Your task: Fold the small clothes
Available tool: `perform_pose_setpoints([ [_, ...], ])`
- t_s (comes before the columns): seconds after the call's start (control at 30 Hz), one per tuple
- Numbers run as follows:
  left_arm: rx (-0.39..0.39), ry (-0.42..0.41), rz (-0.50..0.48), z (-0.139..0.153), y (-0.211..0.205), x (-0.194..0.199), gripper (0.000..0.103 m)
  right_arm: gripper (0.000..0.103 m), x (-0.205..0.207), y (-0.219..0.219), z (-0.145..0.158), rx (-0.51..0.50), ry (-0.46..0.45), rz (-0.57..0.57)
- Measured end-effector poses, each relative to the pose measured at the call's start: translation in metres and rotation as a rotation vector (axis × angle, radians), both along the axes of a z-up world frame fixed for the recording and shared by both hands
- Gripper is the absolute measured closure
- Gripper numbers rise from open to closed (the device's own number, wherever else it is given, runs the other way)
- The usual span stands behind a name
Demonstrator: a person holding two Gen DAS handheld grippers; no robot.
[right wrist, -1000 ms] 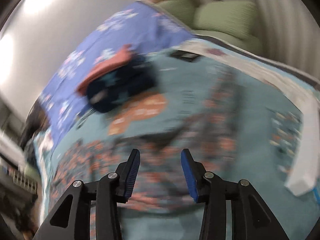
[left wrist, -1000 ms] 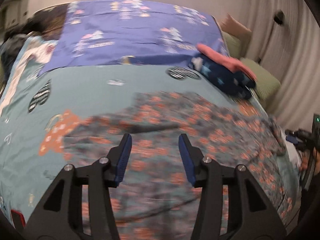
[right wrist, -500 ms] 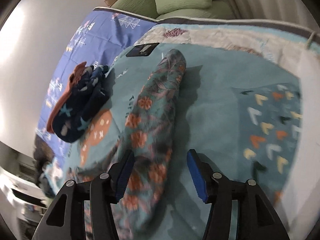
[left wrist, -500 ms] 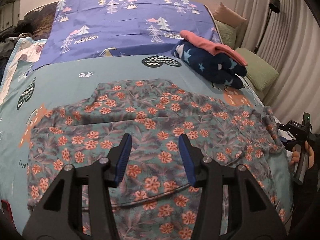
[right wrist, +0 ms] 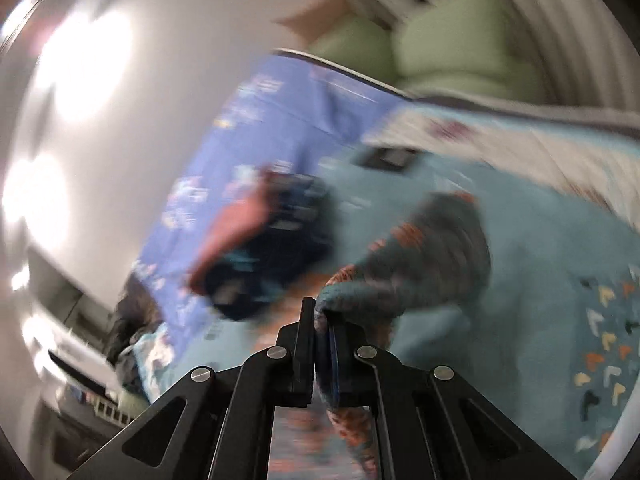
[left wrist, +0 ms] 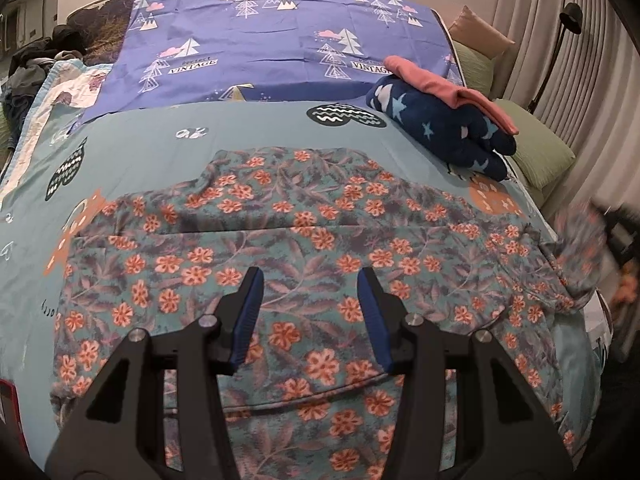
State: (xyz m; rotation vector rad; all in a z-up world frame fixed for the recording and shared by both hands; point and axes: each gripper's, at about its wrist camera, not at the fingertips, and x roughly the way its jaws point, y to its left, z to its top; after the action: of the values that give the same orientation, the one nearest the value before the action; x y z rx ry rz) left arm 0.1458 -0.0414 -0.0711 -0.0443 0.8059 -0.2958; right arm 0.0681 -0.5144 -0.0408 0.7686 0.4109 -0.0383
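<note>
Right gripper [right wrist: 320,320] is pinched nearly closed on a fold of the floral shirt [left wrist: 304,280], lifting the sleeve [right wrist: 424,256] off the teal bedspread [left wrist: 168,148], while the left gripper [left wrist: 310,312] hangs wide open over the middle of the shirt, holding nothing. The shirt lies spread flat across the bedspread, and beyond it the purple sheet [left wrist: 280,40] reads "Perfect VINTAGE". To the shirt's far right sits a navy star bundle [left wrist: 440,128] under a pink cloth [left wrist: 440,80]; the right wrist view is badly blurred, the shirt's right edge smeared.
</note>
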Motion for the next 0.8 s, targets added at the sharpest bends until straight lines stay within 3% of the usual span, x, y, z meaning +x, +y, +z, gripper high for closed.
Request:
perform_pose_setpoints([
  [0.1, -0.018, -0.007, 0.011, 0.001, 0.008, -0.004, 0.053, 0.097, 0.006, 0.07, 0.046, -0.155, -0.107, 0.138],
  [0.2, -0.04, -0.012, 0.037, 0.003, 0.023, -0.009, 0.053, 0.095, 0.02, 0.162, 0.061, -0.27, -0.137, 0.402],
  [0.3, -0.051, -0.013, 0.081, 0.003, 0.044, -0.013, 0.053, 0.088, 0.029, 0.267, 0.031, -0.485, -0.006, 0.705],
  [0.37, -0.069, -0.008, 0.115, 0.003, 0.061, -0.016, 0.053, 0.083, 0.025, 0.305, 0.005, -0.623, 0.094, 0.781],
  [0.43, -0.099, 0.006, 0.139, 0.001, 0.08, -0.02, 0.053, 0.083, 0.014, 0.321, -0.022, -0.678, 0.166, 0.846],
  [0.5, -0.114, 0.013, 0.142, -0.001, 0.091, -0.023, 0.05, 0.082, 0.006, 0.313, -0.037, -0.638, 0.225, 0.862],
  [0.6, -0.127, 0.014, 0.123, -0.004, 0.095, -0.025, 0.044, 0.076, -0.002, 0.285, -0.04, -0.565, 0.276, 0.777],
  [0.8, -0.192, 0.049, -0.005, -0.001, 0.057, -0.007, 0.041, 0.061, -0.006, 0.25, -0.022, -0.501, 0.266, 0.636],
])
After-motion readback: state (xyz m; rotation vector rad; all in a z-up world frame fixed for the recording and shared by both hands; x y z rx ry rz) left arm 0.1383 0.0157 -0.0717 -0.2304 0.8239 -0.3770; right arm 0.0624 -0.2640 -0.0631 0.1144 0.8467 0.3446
